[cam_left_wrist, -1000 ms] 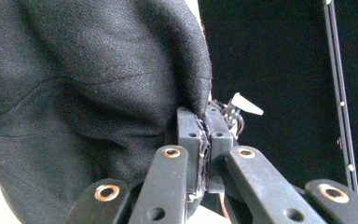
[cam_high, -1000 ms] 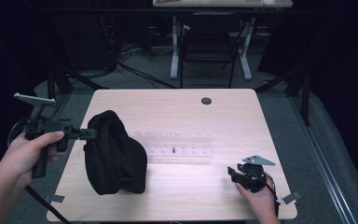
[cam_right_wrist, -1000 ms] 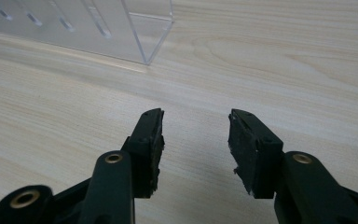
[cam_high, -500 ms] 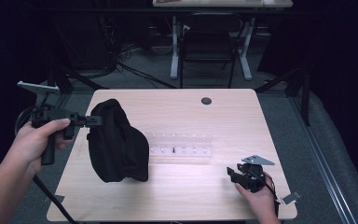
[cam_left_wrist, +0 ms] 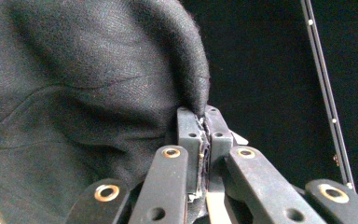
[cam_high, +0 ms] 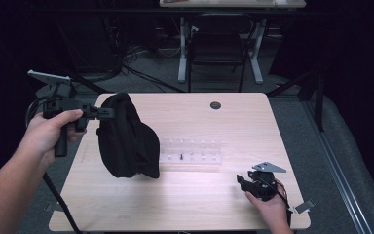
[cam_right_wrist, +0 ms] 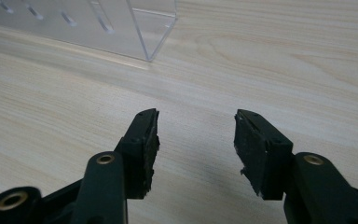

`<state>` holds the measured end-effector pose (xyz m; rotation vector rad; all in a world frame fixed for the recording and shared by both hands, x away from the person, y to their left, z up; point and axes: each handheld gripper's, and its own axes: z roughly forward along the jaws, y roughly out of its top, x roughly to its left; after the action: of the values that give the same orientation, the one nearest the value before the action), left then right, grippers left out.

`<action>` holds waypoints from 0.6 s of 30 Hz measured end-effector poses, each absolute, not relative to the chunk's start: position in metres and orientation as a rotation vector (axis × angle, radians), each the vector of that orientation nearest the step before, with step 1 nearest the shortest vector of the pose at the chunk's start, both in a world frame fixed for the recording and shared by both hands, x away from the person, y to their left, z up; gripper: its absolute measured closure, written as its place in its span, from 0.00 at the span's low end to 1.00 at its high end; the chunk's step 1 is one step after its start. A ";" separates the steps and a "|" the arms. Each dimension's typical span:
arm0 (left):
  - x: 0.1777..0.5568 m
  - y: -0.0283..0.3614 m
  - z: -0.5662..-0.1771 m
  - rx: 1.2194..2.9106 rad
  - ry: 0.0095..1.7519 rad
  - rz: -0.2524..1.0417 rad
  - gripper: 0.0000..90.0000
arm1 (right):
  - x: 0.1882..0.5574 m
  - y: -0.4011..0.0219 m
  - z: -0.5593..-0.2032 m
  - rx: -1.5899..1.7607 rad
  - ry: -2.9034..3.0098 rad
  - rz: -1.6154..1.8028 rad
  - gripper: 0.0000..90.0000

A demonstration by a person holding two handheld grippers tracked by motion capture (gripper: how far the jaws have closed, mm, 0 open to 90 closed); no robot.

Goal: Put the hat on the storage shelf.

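Table (cam_high: pixel 185 204), pale wood, stood amid a dark room. Black cloth (cam_high: pixel 126 139) hung bunched over the left half, lifted at its upper left edge, lower folds low over the wood, just left of the clear rack (cam_high: pixel 192 152). Rack lay at mid-table, one corner also seen in the right gripper view (cam_right_wrist: pixel 161 28). Left gripper (cam_high: pixel 108 113), held by the left hand (cam_high: pixel 53 129) off the left edge, was clamped on a fold of the cloth (cam_left_wrist: pixel 74 93), jaws pressed together. Right gripper (cam_high: pixel 243 183) rested at the near right in the right hand (cam_high: pixel 272 209), jaws apart over bare wood (cam_right_wrist: pixel 196 135), holding nothing. Small dark disc (cam_high: pixel 215 105) sat at the far edge.
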<state>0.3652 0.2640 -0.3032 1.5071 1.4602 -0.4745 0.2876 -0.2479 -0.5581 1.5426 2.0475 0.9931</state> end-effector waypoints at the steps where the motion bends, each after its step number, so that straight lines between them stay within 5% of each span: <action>1: 0.367 0.262 -0.303 1.508 1.459 -0.472 0.98 | 0.288 -0.248 -0.558 1.541 2.048 0.994 0.54; 18: 0.393 0.226 -0.300 1.532 1.433 -0.473 0.98 | 0.288 -0.250 -0.557 1.534 2.052 1.004 0.54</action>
<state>0.3931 0.2263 -0.3005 1.5316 1.4329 -0.4725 0.2876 -0.2496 -0.5566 1.5341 2.0516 1.0044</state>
